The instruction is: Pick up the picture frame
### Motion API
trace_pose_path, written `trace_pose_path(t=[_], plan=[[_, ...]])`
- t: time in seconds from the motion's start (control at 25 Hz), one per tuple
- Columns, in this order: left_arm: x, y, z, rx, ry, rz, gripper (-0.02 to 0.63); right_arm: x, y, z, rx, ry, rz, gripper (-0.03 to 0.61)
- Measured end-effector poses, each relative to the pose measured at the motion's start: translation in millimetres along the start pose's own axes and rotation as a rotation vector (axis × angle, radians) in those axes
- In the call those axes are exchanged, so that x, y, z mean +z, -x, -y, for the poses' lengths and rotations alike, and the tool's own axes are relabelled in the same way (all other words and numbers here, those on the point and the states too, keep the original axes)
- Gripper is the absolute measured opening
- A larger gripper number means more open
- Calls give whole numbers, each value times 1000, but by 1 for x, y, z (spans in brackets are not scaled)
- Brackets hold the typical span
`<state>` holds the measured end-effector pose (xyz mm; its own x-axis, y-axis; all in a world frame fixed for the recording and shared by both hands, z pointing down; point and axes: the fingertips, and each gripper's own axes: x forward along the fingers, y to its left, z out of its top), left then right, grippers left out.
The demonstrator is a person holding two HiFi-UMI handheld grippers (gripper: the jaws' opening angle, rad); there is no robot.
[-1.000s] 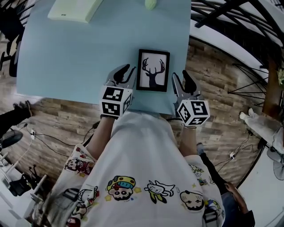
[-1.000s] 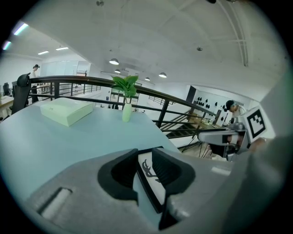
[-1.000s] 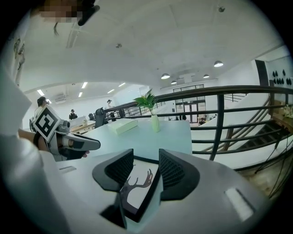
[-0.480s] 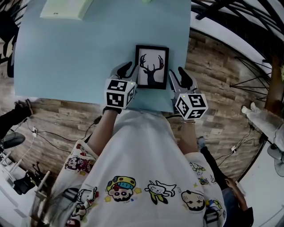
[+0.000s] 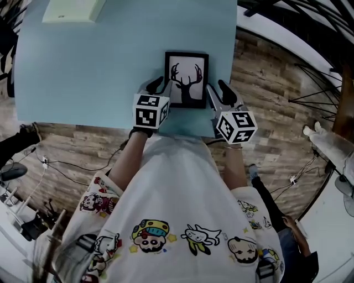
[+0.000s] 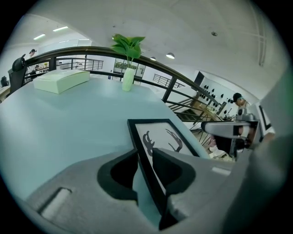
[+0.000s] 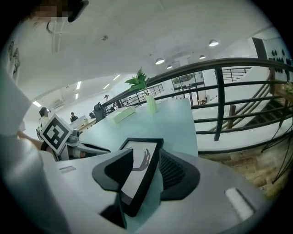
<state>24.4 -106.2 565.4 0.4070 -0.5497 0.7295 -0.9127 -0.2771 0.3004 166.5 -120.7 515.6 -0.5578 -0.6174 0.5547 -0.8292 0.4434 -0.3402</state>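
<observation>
A black picture frame (image 5: 186,80) with a deer-antler print lies flat on the light blue table (image 5: 99,66), near its front edge. My left gripper (image 5: 160,87) is at the frame's left side. In the left gripper view the frame's left border (image 6: 145,155) runs between the open jaws of that gripper (image 6: 144,162), with a strip of table showing beside it. My right gripper (image 5: 217,92) is at the frame's right side. Its jaws (image 7: 146,160) stand open astride the right border of the frame (image 7: 139,171). Neither gripper presses on the frame.
A pale green flat box (image 5: 72,10) lies at the table's far left, and a green vase with a plant (image 6: 128,77) stands at the far edge. A dark railing (image 7: 219,105) and wooden floor lie to the right of the table.
Both grippers have come down and forward, from the frame's near corners to a place astride its left and right borders. The frame has not moved on the table.
</observation>
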Motion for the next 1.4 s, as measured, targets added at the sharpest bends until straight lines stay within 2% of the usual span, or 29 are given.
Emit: trace_pose_path(t=[0.36,0.76,1.16,1.4], plan=[[-15,-12,-1,2,23,-43,94,-7,3,5,1,-27,-3,171],[-15,-14,-2,-9,79,-39,92,-9,-1,8,5,-44,-21,172],[-14,-12,-2,-19,101,-22,86,-29,-16,6,136,-175,-157,199],[-15,-12,-4,-30,142,-15,81,-42,-27,3,193,-250,-242,242]])
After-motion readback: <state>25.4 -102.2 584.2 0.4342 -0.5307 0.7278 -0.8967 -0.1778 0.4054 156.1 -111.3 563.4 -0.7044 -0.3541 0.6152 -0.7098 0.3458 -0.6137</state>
